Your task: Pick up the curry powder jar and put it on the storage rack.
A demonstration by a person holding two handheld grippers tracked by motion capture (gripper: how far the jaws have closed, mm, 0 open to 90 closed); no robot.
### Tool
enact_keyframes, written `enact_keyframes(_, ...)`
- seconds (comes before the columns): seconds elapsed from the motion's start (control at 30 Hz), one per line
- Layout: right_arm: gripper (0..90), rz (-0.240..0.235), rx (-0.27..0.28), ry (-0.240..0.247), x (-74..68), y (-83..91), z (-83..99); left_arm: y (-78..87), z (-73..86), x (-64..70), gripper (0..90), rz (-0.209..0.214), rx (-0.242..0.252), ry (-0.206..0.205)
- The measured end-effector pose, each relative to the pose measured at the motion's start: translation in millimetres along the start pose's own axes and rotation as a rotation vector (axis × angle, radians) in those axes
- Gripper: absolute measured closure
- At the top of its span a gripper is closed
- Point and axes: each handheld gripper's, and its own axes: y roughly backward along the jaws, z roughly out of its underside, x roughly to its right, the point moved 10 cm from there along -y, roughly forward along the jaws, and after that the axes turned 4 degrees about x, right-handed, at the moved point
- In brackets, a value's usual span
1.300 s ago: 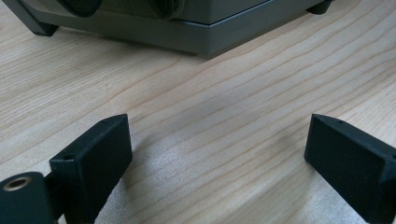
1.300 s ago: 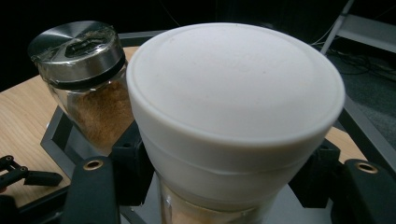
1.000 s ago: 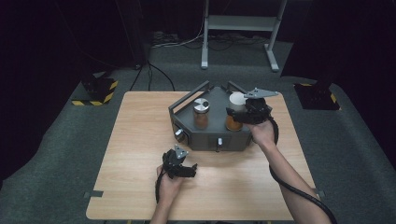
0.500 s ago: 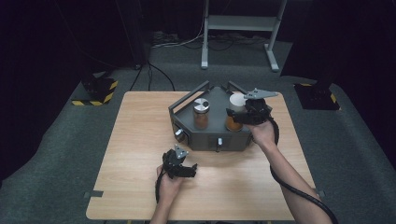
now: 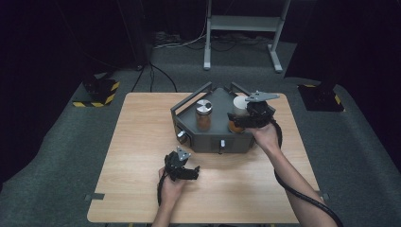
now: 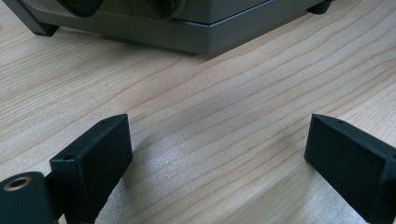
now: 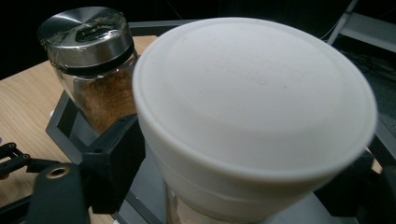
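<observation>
Right gripper (image 5: 235, 118): it is at the right side of the grey tray (image 5: 215, 101), with its jaws standing on both sides of the white-lidded jar (image 5: 240, 105). In the right gripper view the two black jaws press against the jar just under the white lid (image 7: 254, 93), so it is grasping this jar.

White-lidded jar: it stands at the right part of the tray, upright (the right gripper view is tilted, so a small lean I cannot exclude). Whether its bottom touches the tray floor I cannot tell, because the gripper and the lid hide it.

Second jar (image 5: 204, 115): it has a shiny metal lid and brown powder inside. It stands upright in the tray, to the left of the white-lidded jar, near it but not touching.

Tray: a dark grey, angular metal piece with raised rails at its far edges, lying on the far half of the wooden table (image 5: 137, 142). Its front wall carries a round knob (image 5: 181, 136) and a small switch.

Left gripper (image 5: 187, 171): it rests low over the table in front of the tray, apart from it. In the left gripper view the jaws are spread wide, with bare wood between them (nothing is held).

Left hand (image 5: 171, 188): it holds this gripper from behind.
</observation>
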Motion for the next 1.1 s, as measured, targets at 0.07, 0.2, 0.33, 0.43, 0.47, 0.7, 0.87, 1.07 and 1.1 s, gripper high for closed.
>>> enact_keyframes(0.07,15.9,-0.006,0.006,-0.021,2.2,1.2,0.8,0.0,0.0,0.0,7.6,0.000,0.000,0.000)
enact_keyframes(0.2,14.1,-0.001,0.001,-0.029,3.5,3.5,3.2,0.0,0.0,0.0,7.6,0.000,0.000,0.000)
enact_keyframes(0.33,13.6,0.001,0.006,-0.034,5.3,6.4,7.2,0.0,0.0,0.0,7.6,0.000,0.000,-0.001)
enact_keyframes(0.43,13.4,0.000,0.005,-0.042,6.3,8.3,10.4,0.0,0.0,0.0,7.6,0.000,0.000,0.000)
enact_keyframes(0.47,13.3,-0.001,0.003,-0.042,6.5,9.0,11.5,0.0,0.0,0.0,7.6,0.000,0.000,0.000)
enact_keyframes(0.7,13.3,-0.001,0.012,-0.040,6.6,15.7,17.8,0.0,0.0,0.0,7.6,0.000,0.000,-0.001)
enact_keyframes(0.87,13.3,0.000,0.014,-0.039,6.8,19.8,22.5,0.0,0.0,0.0,7.6,0.000,0.000,0.000)
enact_keyframes(1.07,13.4,0.001,0.015,-0.039,7.3,27.6,30.5,0.0,0.0,0.0,7.6,0.000,-0.001,-0.001)
enact_keyframes(1.1,13.4,0.003,0.016,-0.036,7.3,28.5,31.6,0.0,0.0,0.0,7.6,0.000,0.000,0.000)
